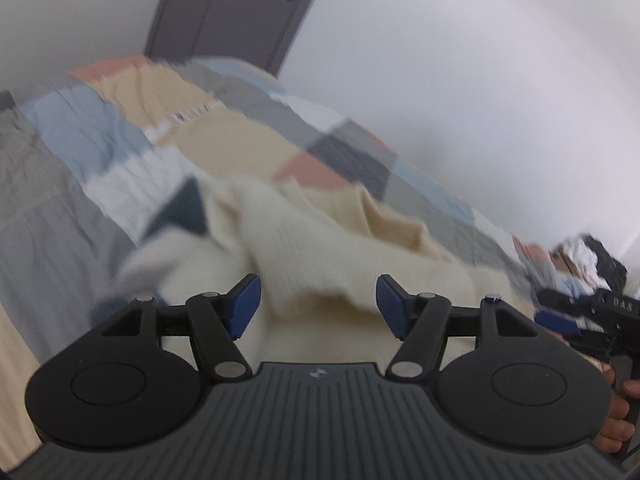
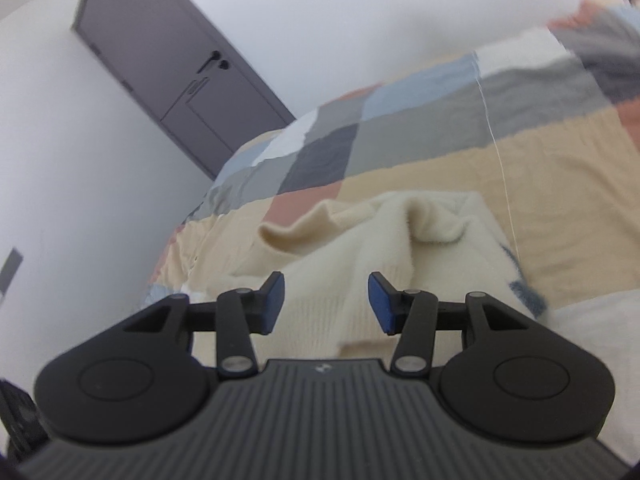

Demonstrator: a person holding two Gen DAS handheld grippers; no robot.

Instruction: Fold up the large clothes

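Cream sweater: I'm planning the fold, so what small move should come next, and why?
Probably lower both tools back to the cream sweater and pinch an edge. It lies rumpled on the patchwork bedspread, and the left tool and right tool are open, holding nothing.

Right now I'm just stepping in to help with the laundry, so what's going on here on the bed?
A person holding a gripper in each hand is folding a cream sweater that lies rumpled on a patchwork bedspread. Both the left gripper and the right gripper are open, with nothing between their blue pads. The sweater lies loose on the bed and is not neatly folded. A grey door stands shut in the wall behind.
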